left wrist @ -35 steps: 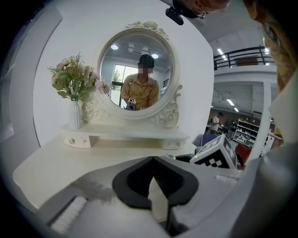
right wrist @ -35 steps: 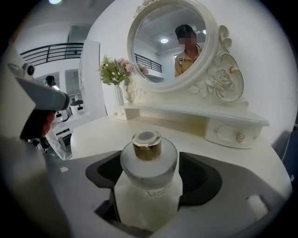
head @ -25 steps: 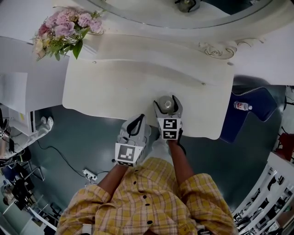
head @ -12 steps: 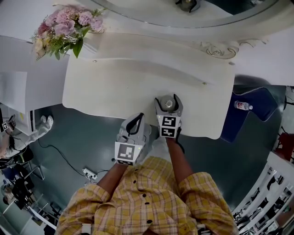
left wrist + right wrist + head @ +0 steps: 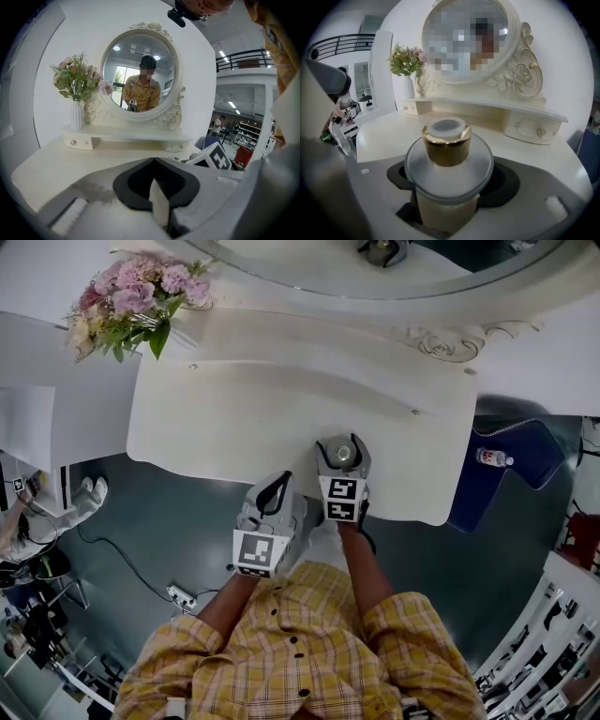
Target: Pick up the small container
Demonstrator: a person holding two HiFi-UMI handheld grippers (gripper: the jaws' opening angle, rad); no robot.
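The gold-capped container (image 5: 448, 157) sits clamped between the jaws of the right gripper (image 5: 449, 185) at the front edge of the white tabletop (image 5: 234, 418), and the left gripper (image 5: 158, 190) hangs just beside it, jaws together.

At the bottom of the right gripper view, the small container (image 5: 447, 154) shows only its gold cap and wide shoulder. Its lower body is hidden between the jaws of the right gripper (image 5: 450, 176), which clamp it, so whether its base touches the table (image 5: 384, 131) cannot be told. The mirror (image 5: 375, 263) is cut off by the head view's top edge. At right there, the bottle (image 5: 494, 457) is too small to read. At the lower right of the left gripper view, the left gripper (image 5: 156, 171) hides the right one except its marker cube (image 5: 213, 158).
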